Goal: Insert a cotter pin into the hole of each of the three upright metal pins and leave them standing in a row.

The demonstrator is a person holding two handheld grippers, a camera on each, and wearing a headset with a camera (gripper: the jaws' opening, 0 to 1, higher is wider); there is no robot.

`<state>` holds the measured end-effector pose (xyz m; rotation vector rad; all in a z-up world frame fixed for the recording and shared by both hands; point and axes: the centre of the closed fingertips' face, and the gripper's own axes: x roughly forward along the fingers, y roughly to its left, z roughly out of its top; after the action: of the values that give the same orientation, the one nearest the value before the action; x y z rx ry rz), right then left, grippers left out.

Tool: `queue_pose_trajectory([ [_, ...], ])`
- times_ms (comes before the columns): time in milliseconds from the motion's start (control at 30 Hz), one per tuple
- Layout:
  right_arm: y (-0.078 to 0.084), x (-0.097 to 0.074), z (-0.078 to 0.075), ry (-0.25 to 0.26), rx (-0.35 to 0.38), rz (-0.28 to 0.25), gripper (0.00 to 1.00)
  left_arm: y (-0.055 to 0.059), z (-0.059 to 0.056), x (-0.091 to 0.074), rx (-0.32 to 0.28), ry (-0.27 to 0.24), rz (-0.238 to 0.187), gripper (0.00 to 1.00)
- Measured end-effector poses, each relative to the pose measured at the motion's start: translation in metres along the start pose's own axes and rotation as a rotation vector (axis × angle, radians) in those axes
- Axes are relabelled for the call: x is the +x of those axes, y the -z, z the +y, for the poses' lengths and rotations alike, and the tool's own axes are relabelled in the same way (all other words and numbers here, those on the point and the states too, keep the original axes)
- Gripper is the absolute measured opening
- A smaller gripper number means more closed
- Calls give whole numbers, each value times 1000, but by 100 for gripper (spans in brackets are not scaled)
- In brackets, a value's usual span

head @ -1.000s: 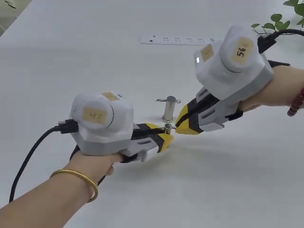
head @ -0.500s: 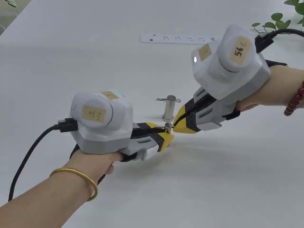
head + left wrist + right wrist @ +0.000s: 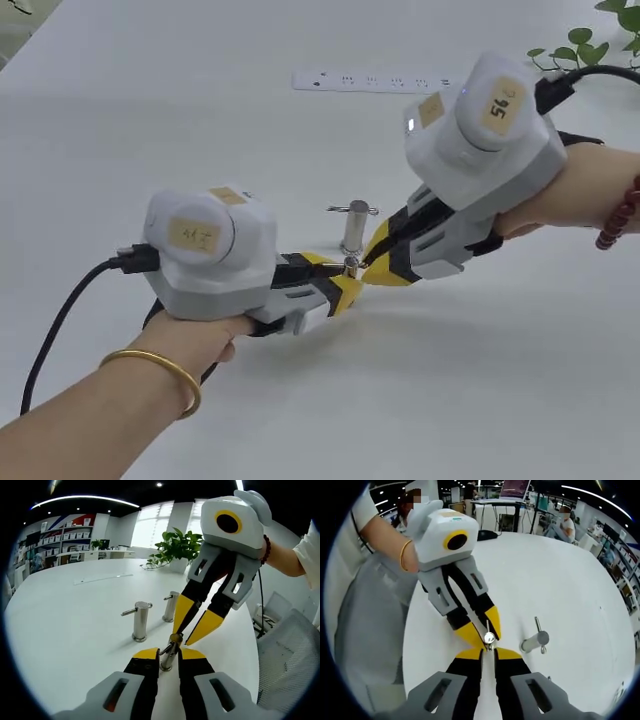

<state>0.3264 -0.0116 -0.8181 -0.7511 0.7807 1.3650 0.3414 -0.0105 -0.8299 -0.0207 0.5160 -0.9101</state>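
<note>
two hand-held grippers meet tip to tip over a white workbench [image 3: 200, 120]. the left gripper [image 3: 170, 655] has its yellow-tipped jaws clamped round the shaft of an upright metal pin [image 3: 168, 661], which stands on the bench directly ahead of it. the right gripper [image 3: 488, 654] angles down onto the head of that pin from the opposite side, its jaws pinched almost together on a thin cotter pin [image 3: 164, 650] at the top of the shaft. how far the cotter pin sits in the hole is too small to tell. just beyond the held pin, in the left gripper view, two more stand apart from each other: the nearer pin [image 3: 139, 622] and the farther pin [image 3: 171, 607], each upright with a thin metal piece poking sideways near its top. a power strip [image 3: 370, 82] lies well behind the work, and a leafy plant [image 3: 590, 45] shows at the far right of the bench. a gold bangle [image 3: 160, 375] circles the wrist behind the left gripper, a beaded bracelet [image 3: 622, 215] the wrist behind the right.
</note>
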Motion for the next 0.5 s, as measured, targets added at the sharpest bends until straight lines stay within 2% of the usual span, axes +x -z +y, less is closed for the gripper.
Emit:
queue_pose_trajectory([
  [100,0,-1,0,4,14,-6,13,-1,-1,0,1,3,-2,14],
  [133,-1,-4,-3,19,46,-23,17,-2,-2,-1,8,8,0,15],
  [267,-4,-9,-3,24,81,-59,20,-2,-2,-2,19,9,7,16],
  [500,-4,-21,-2,53,142,-106,29,-7,0,-11,81,5,11,18],
])
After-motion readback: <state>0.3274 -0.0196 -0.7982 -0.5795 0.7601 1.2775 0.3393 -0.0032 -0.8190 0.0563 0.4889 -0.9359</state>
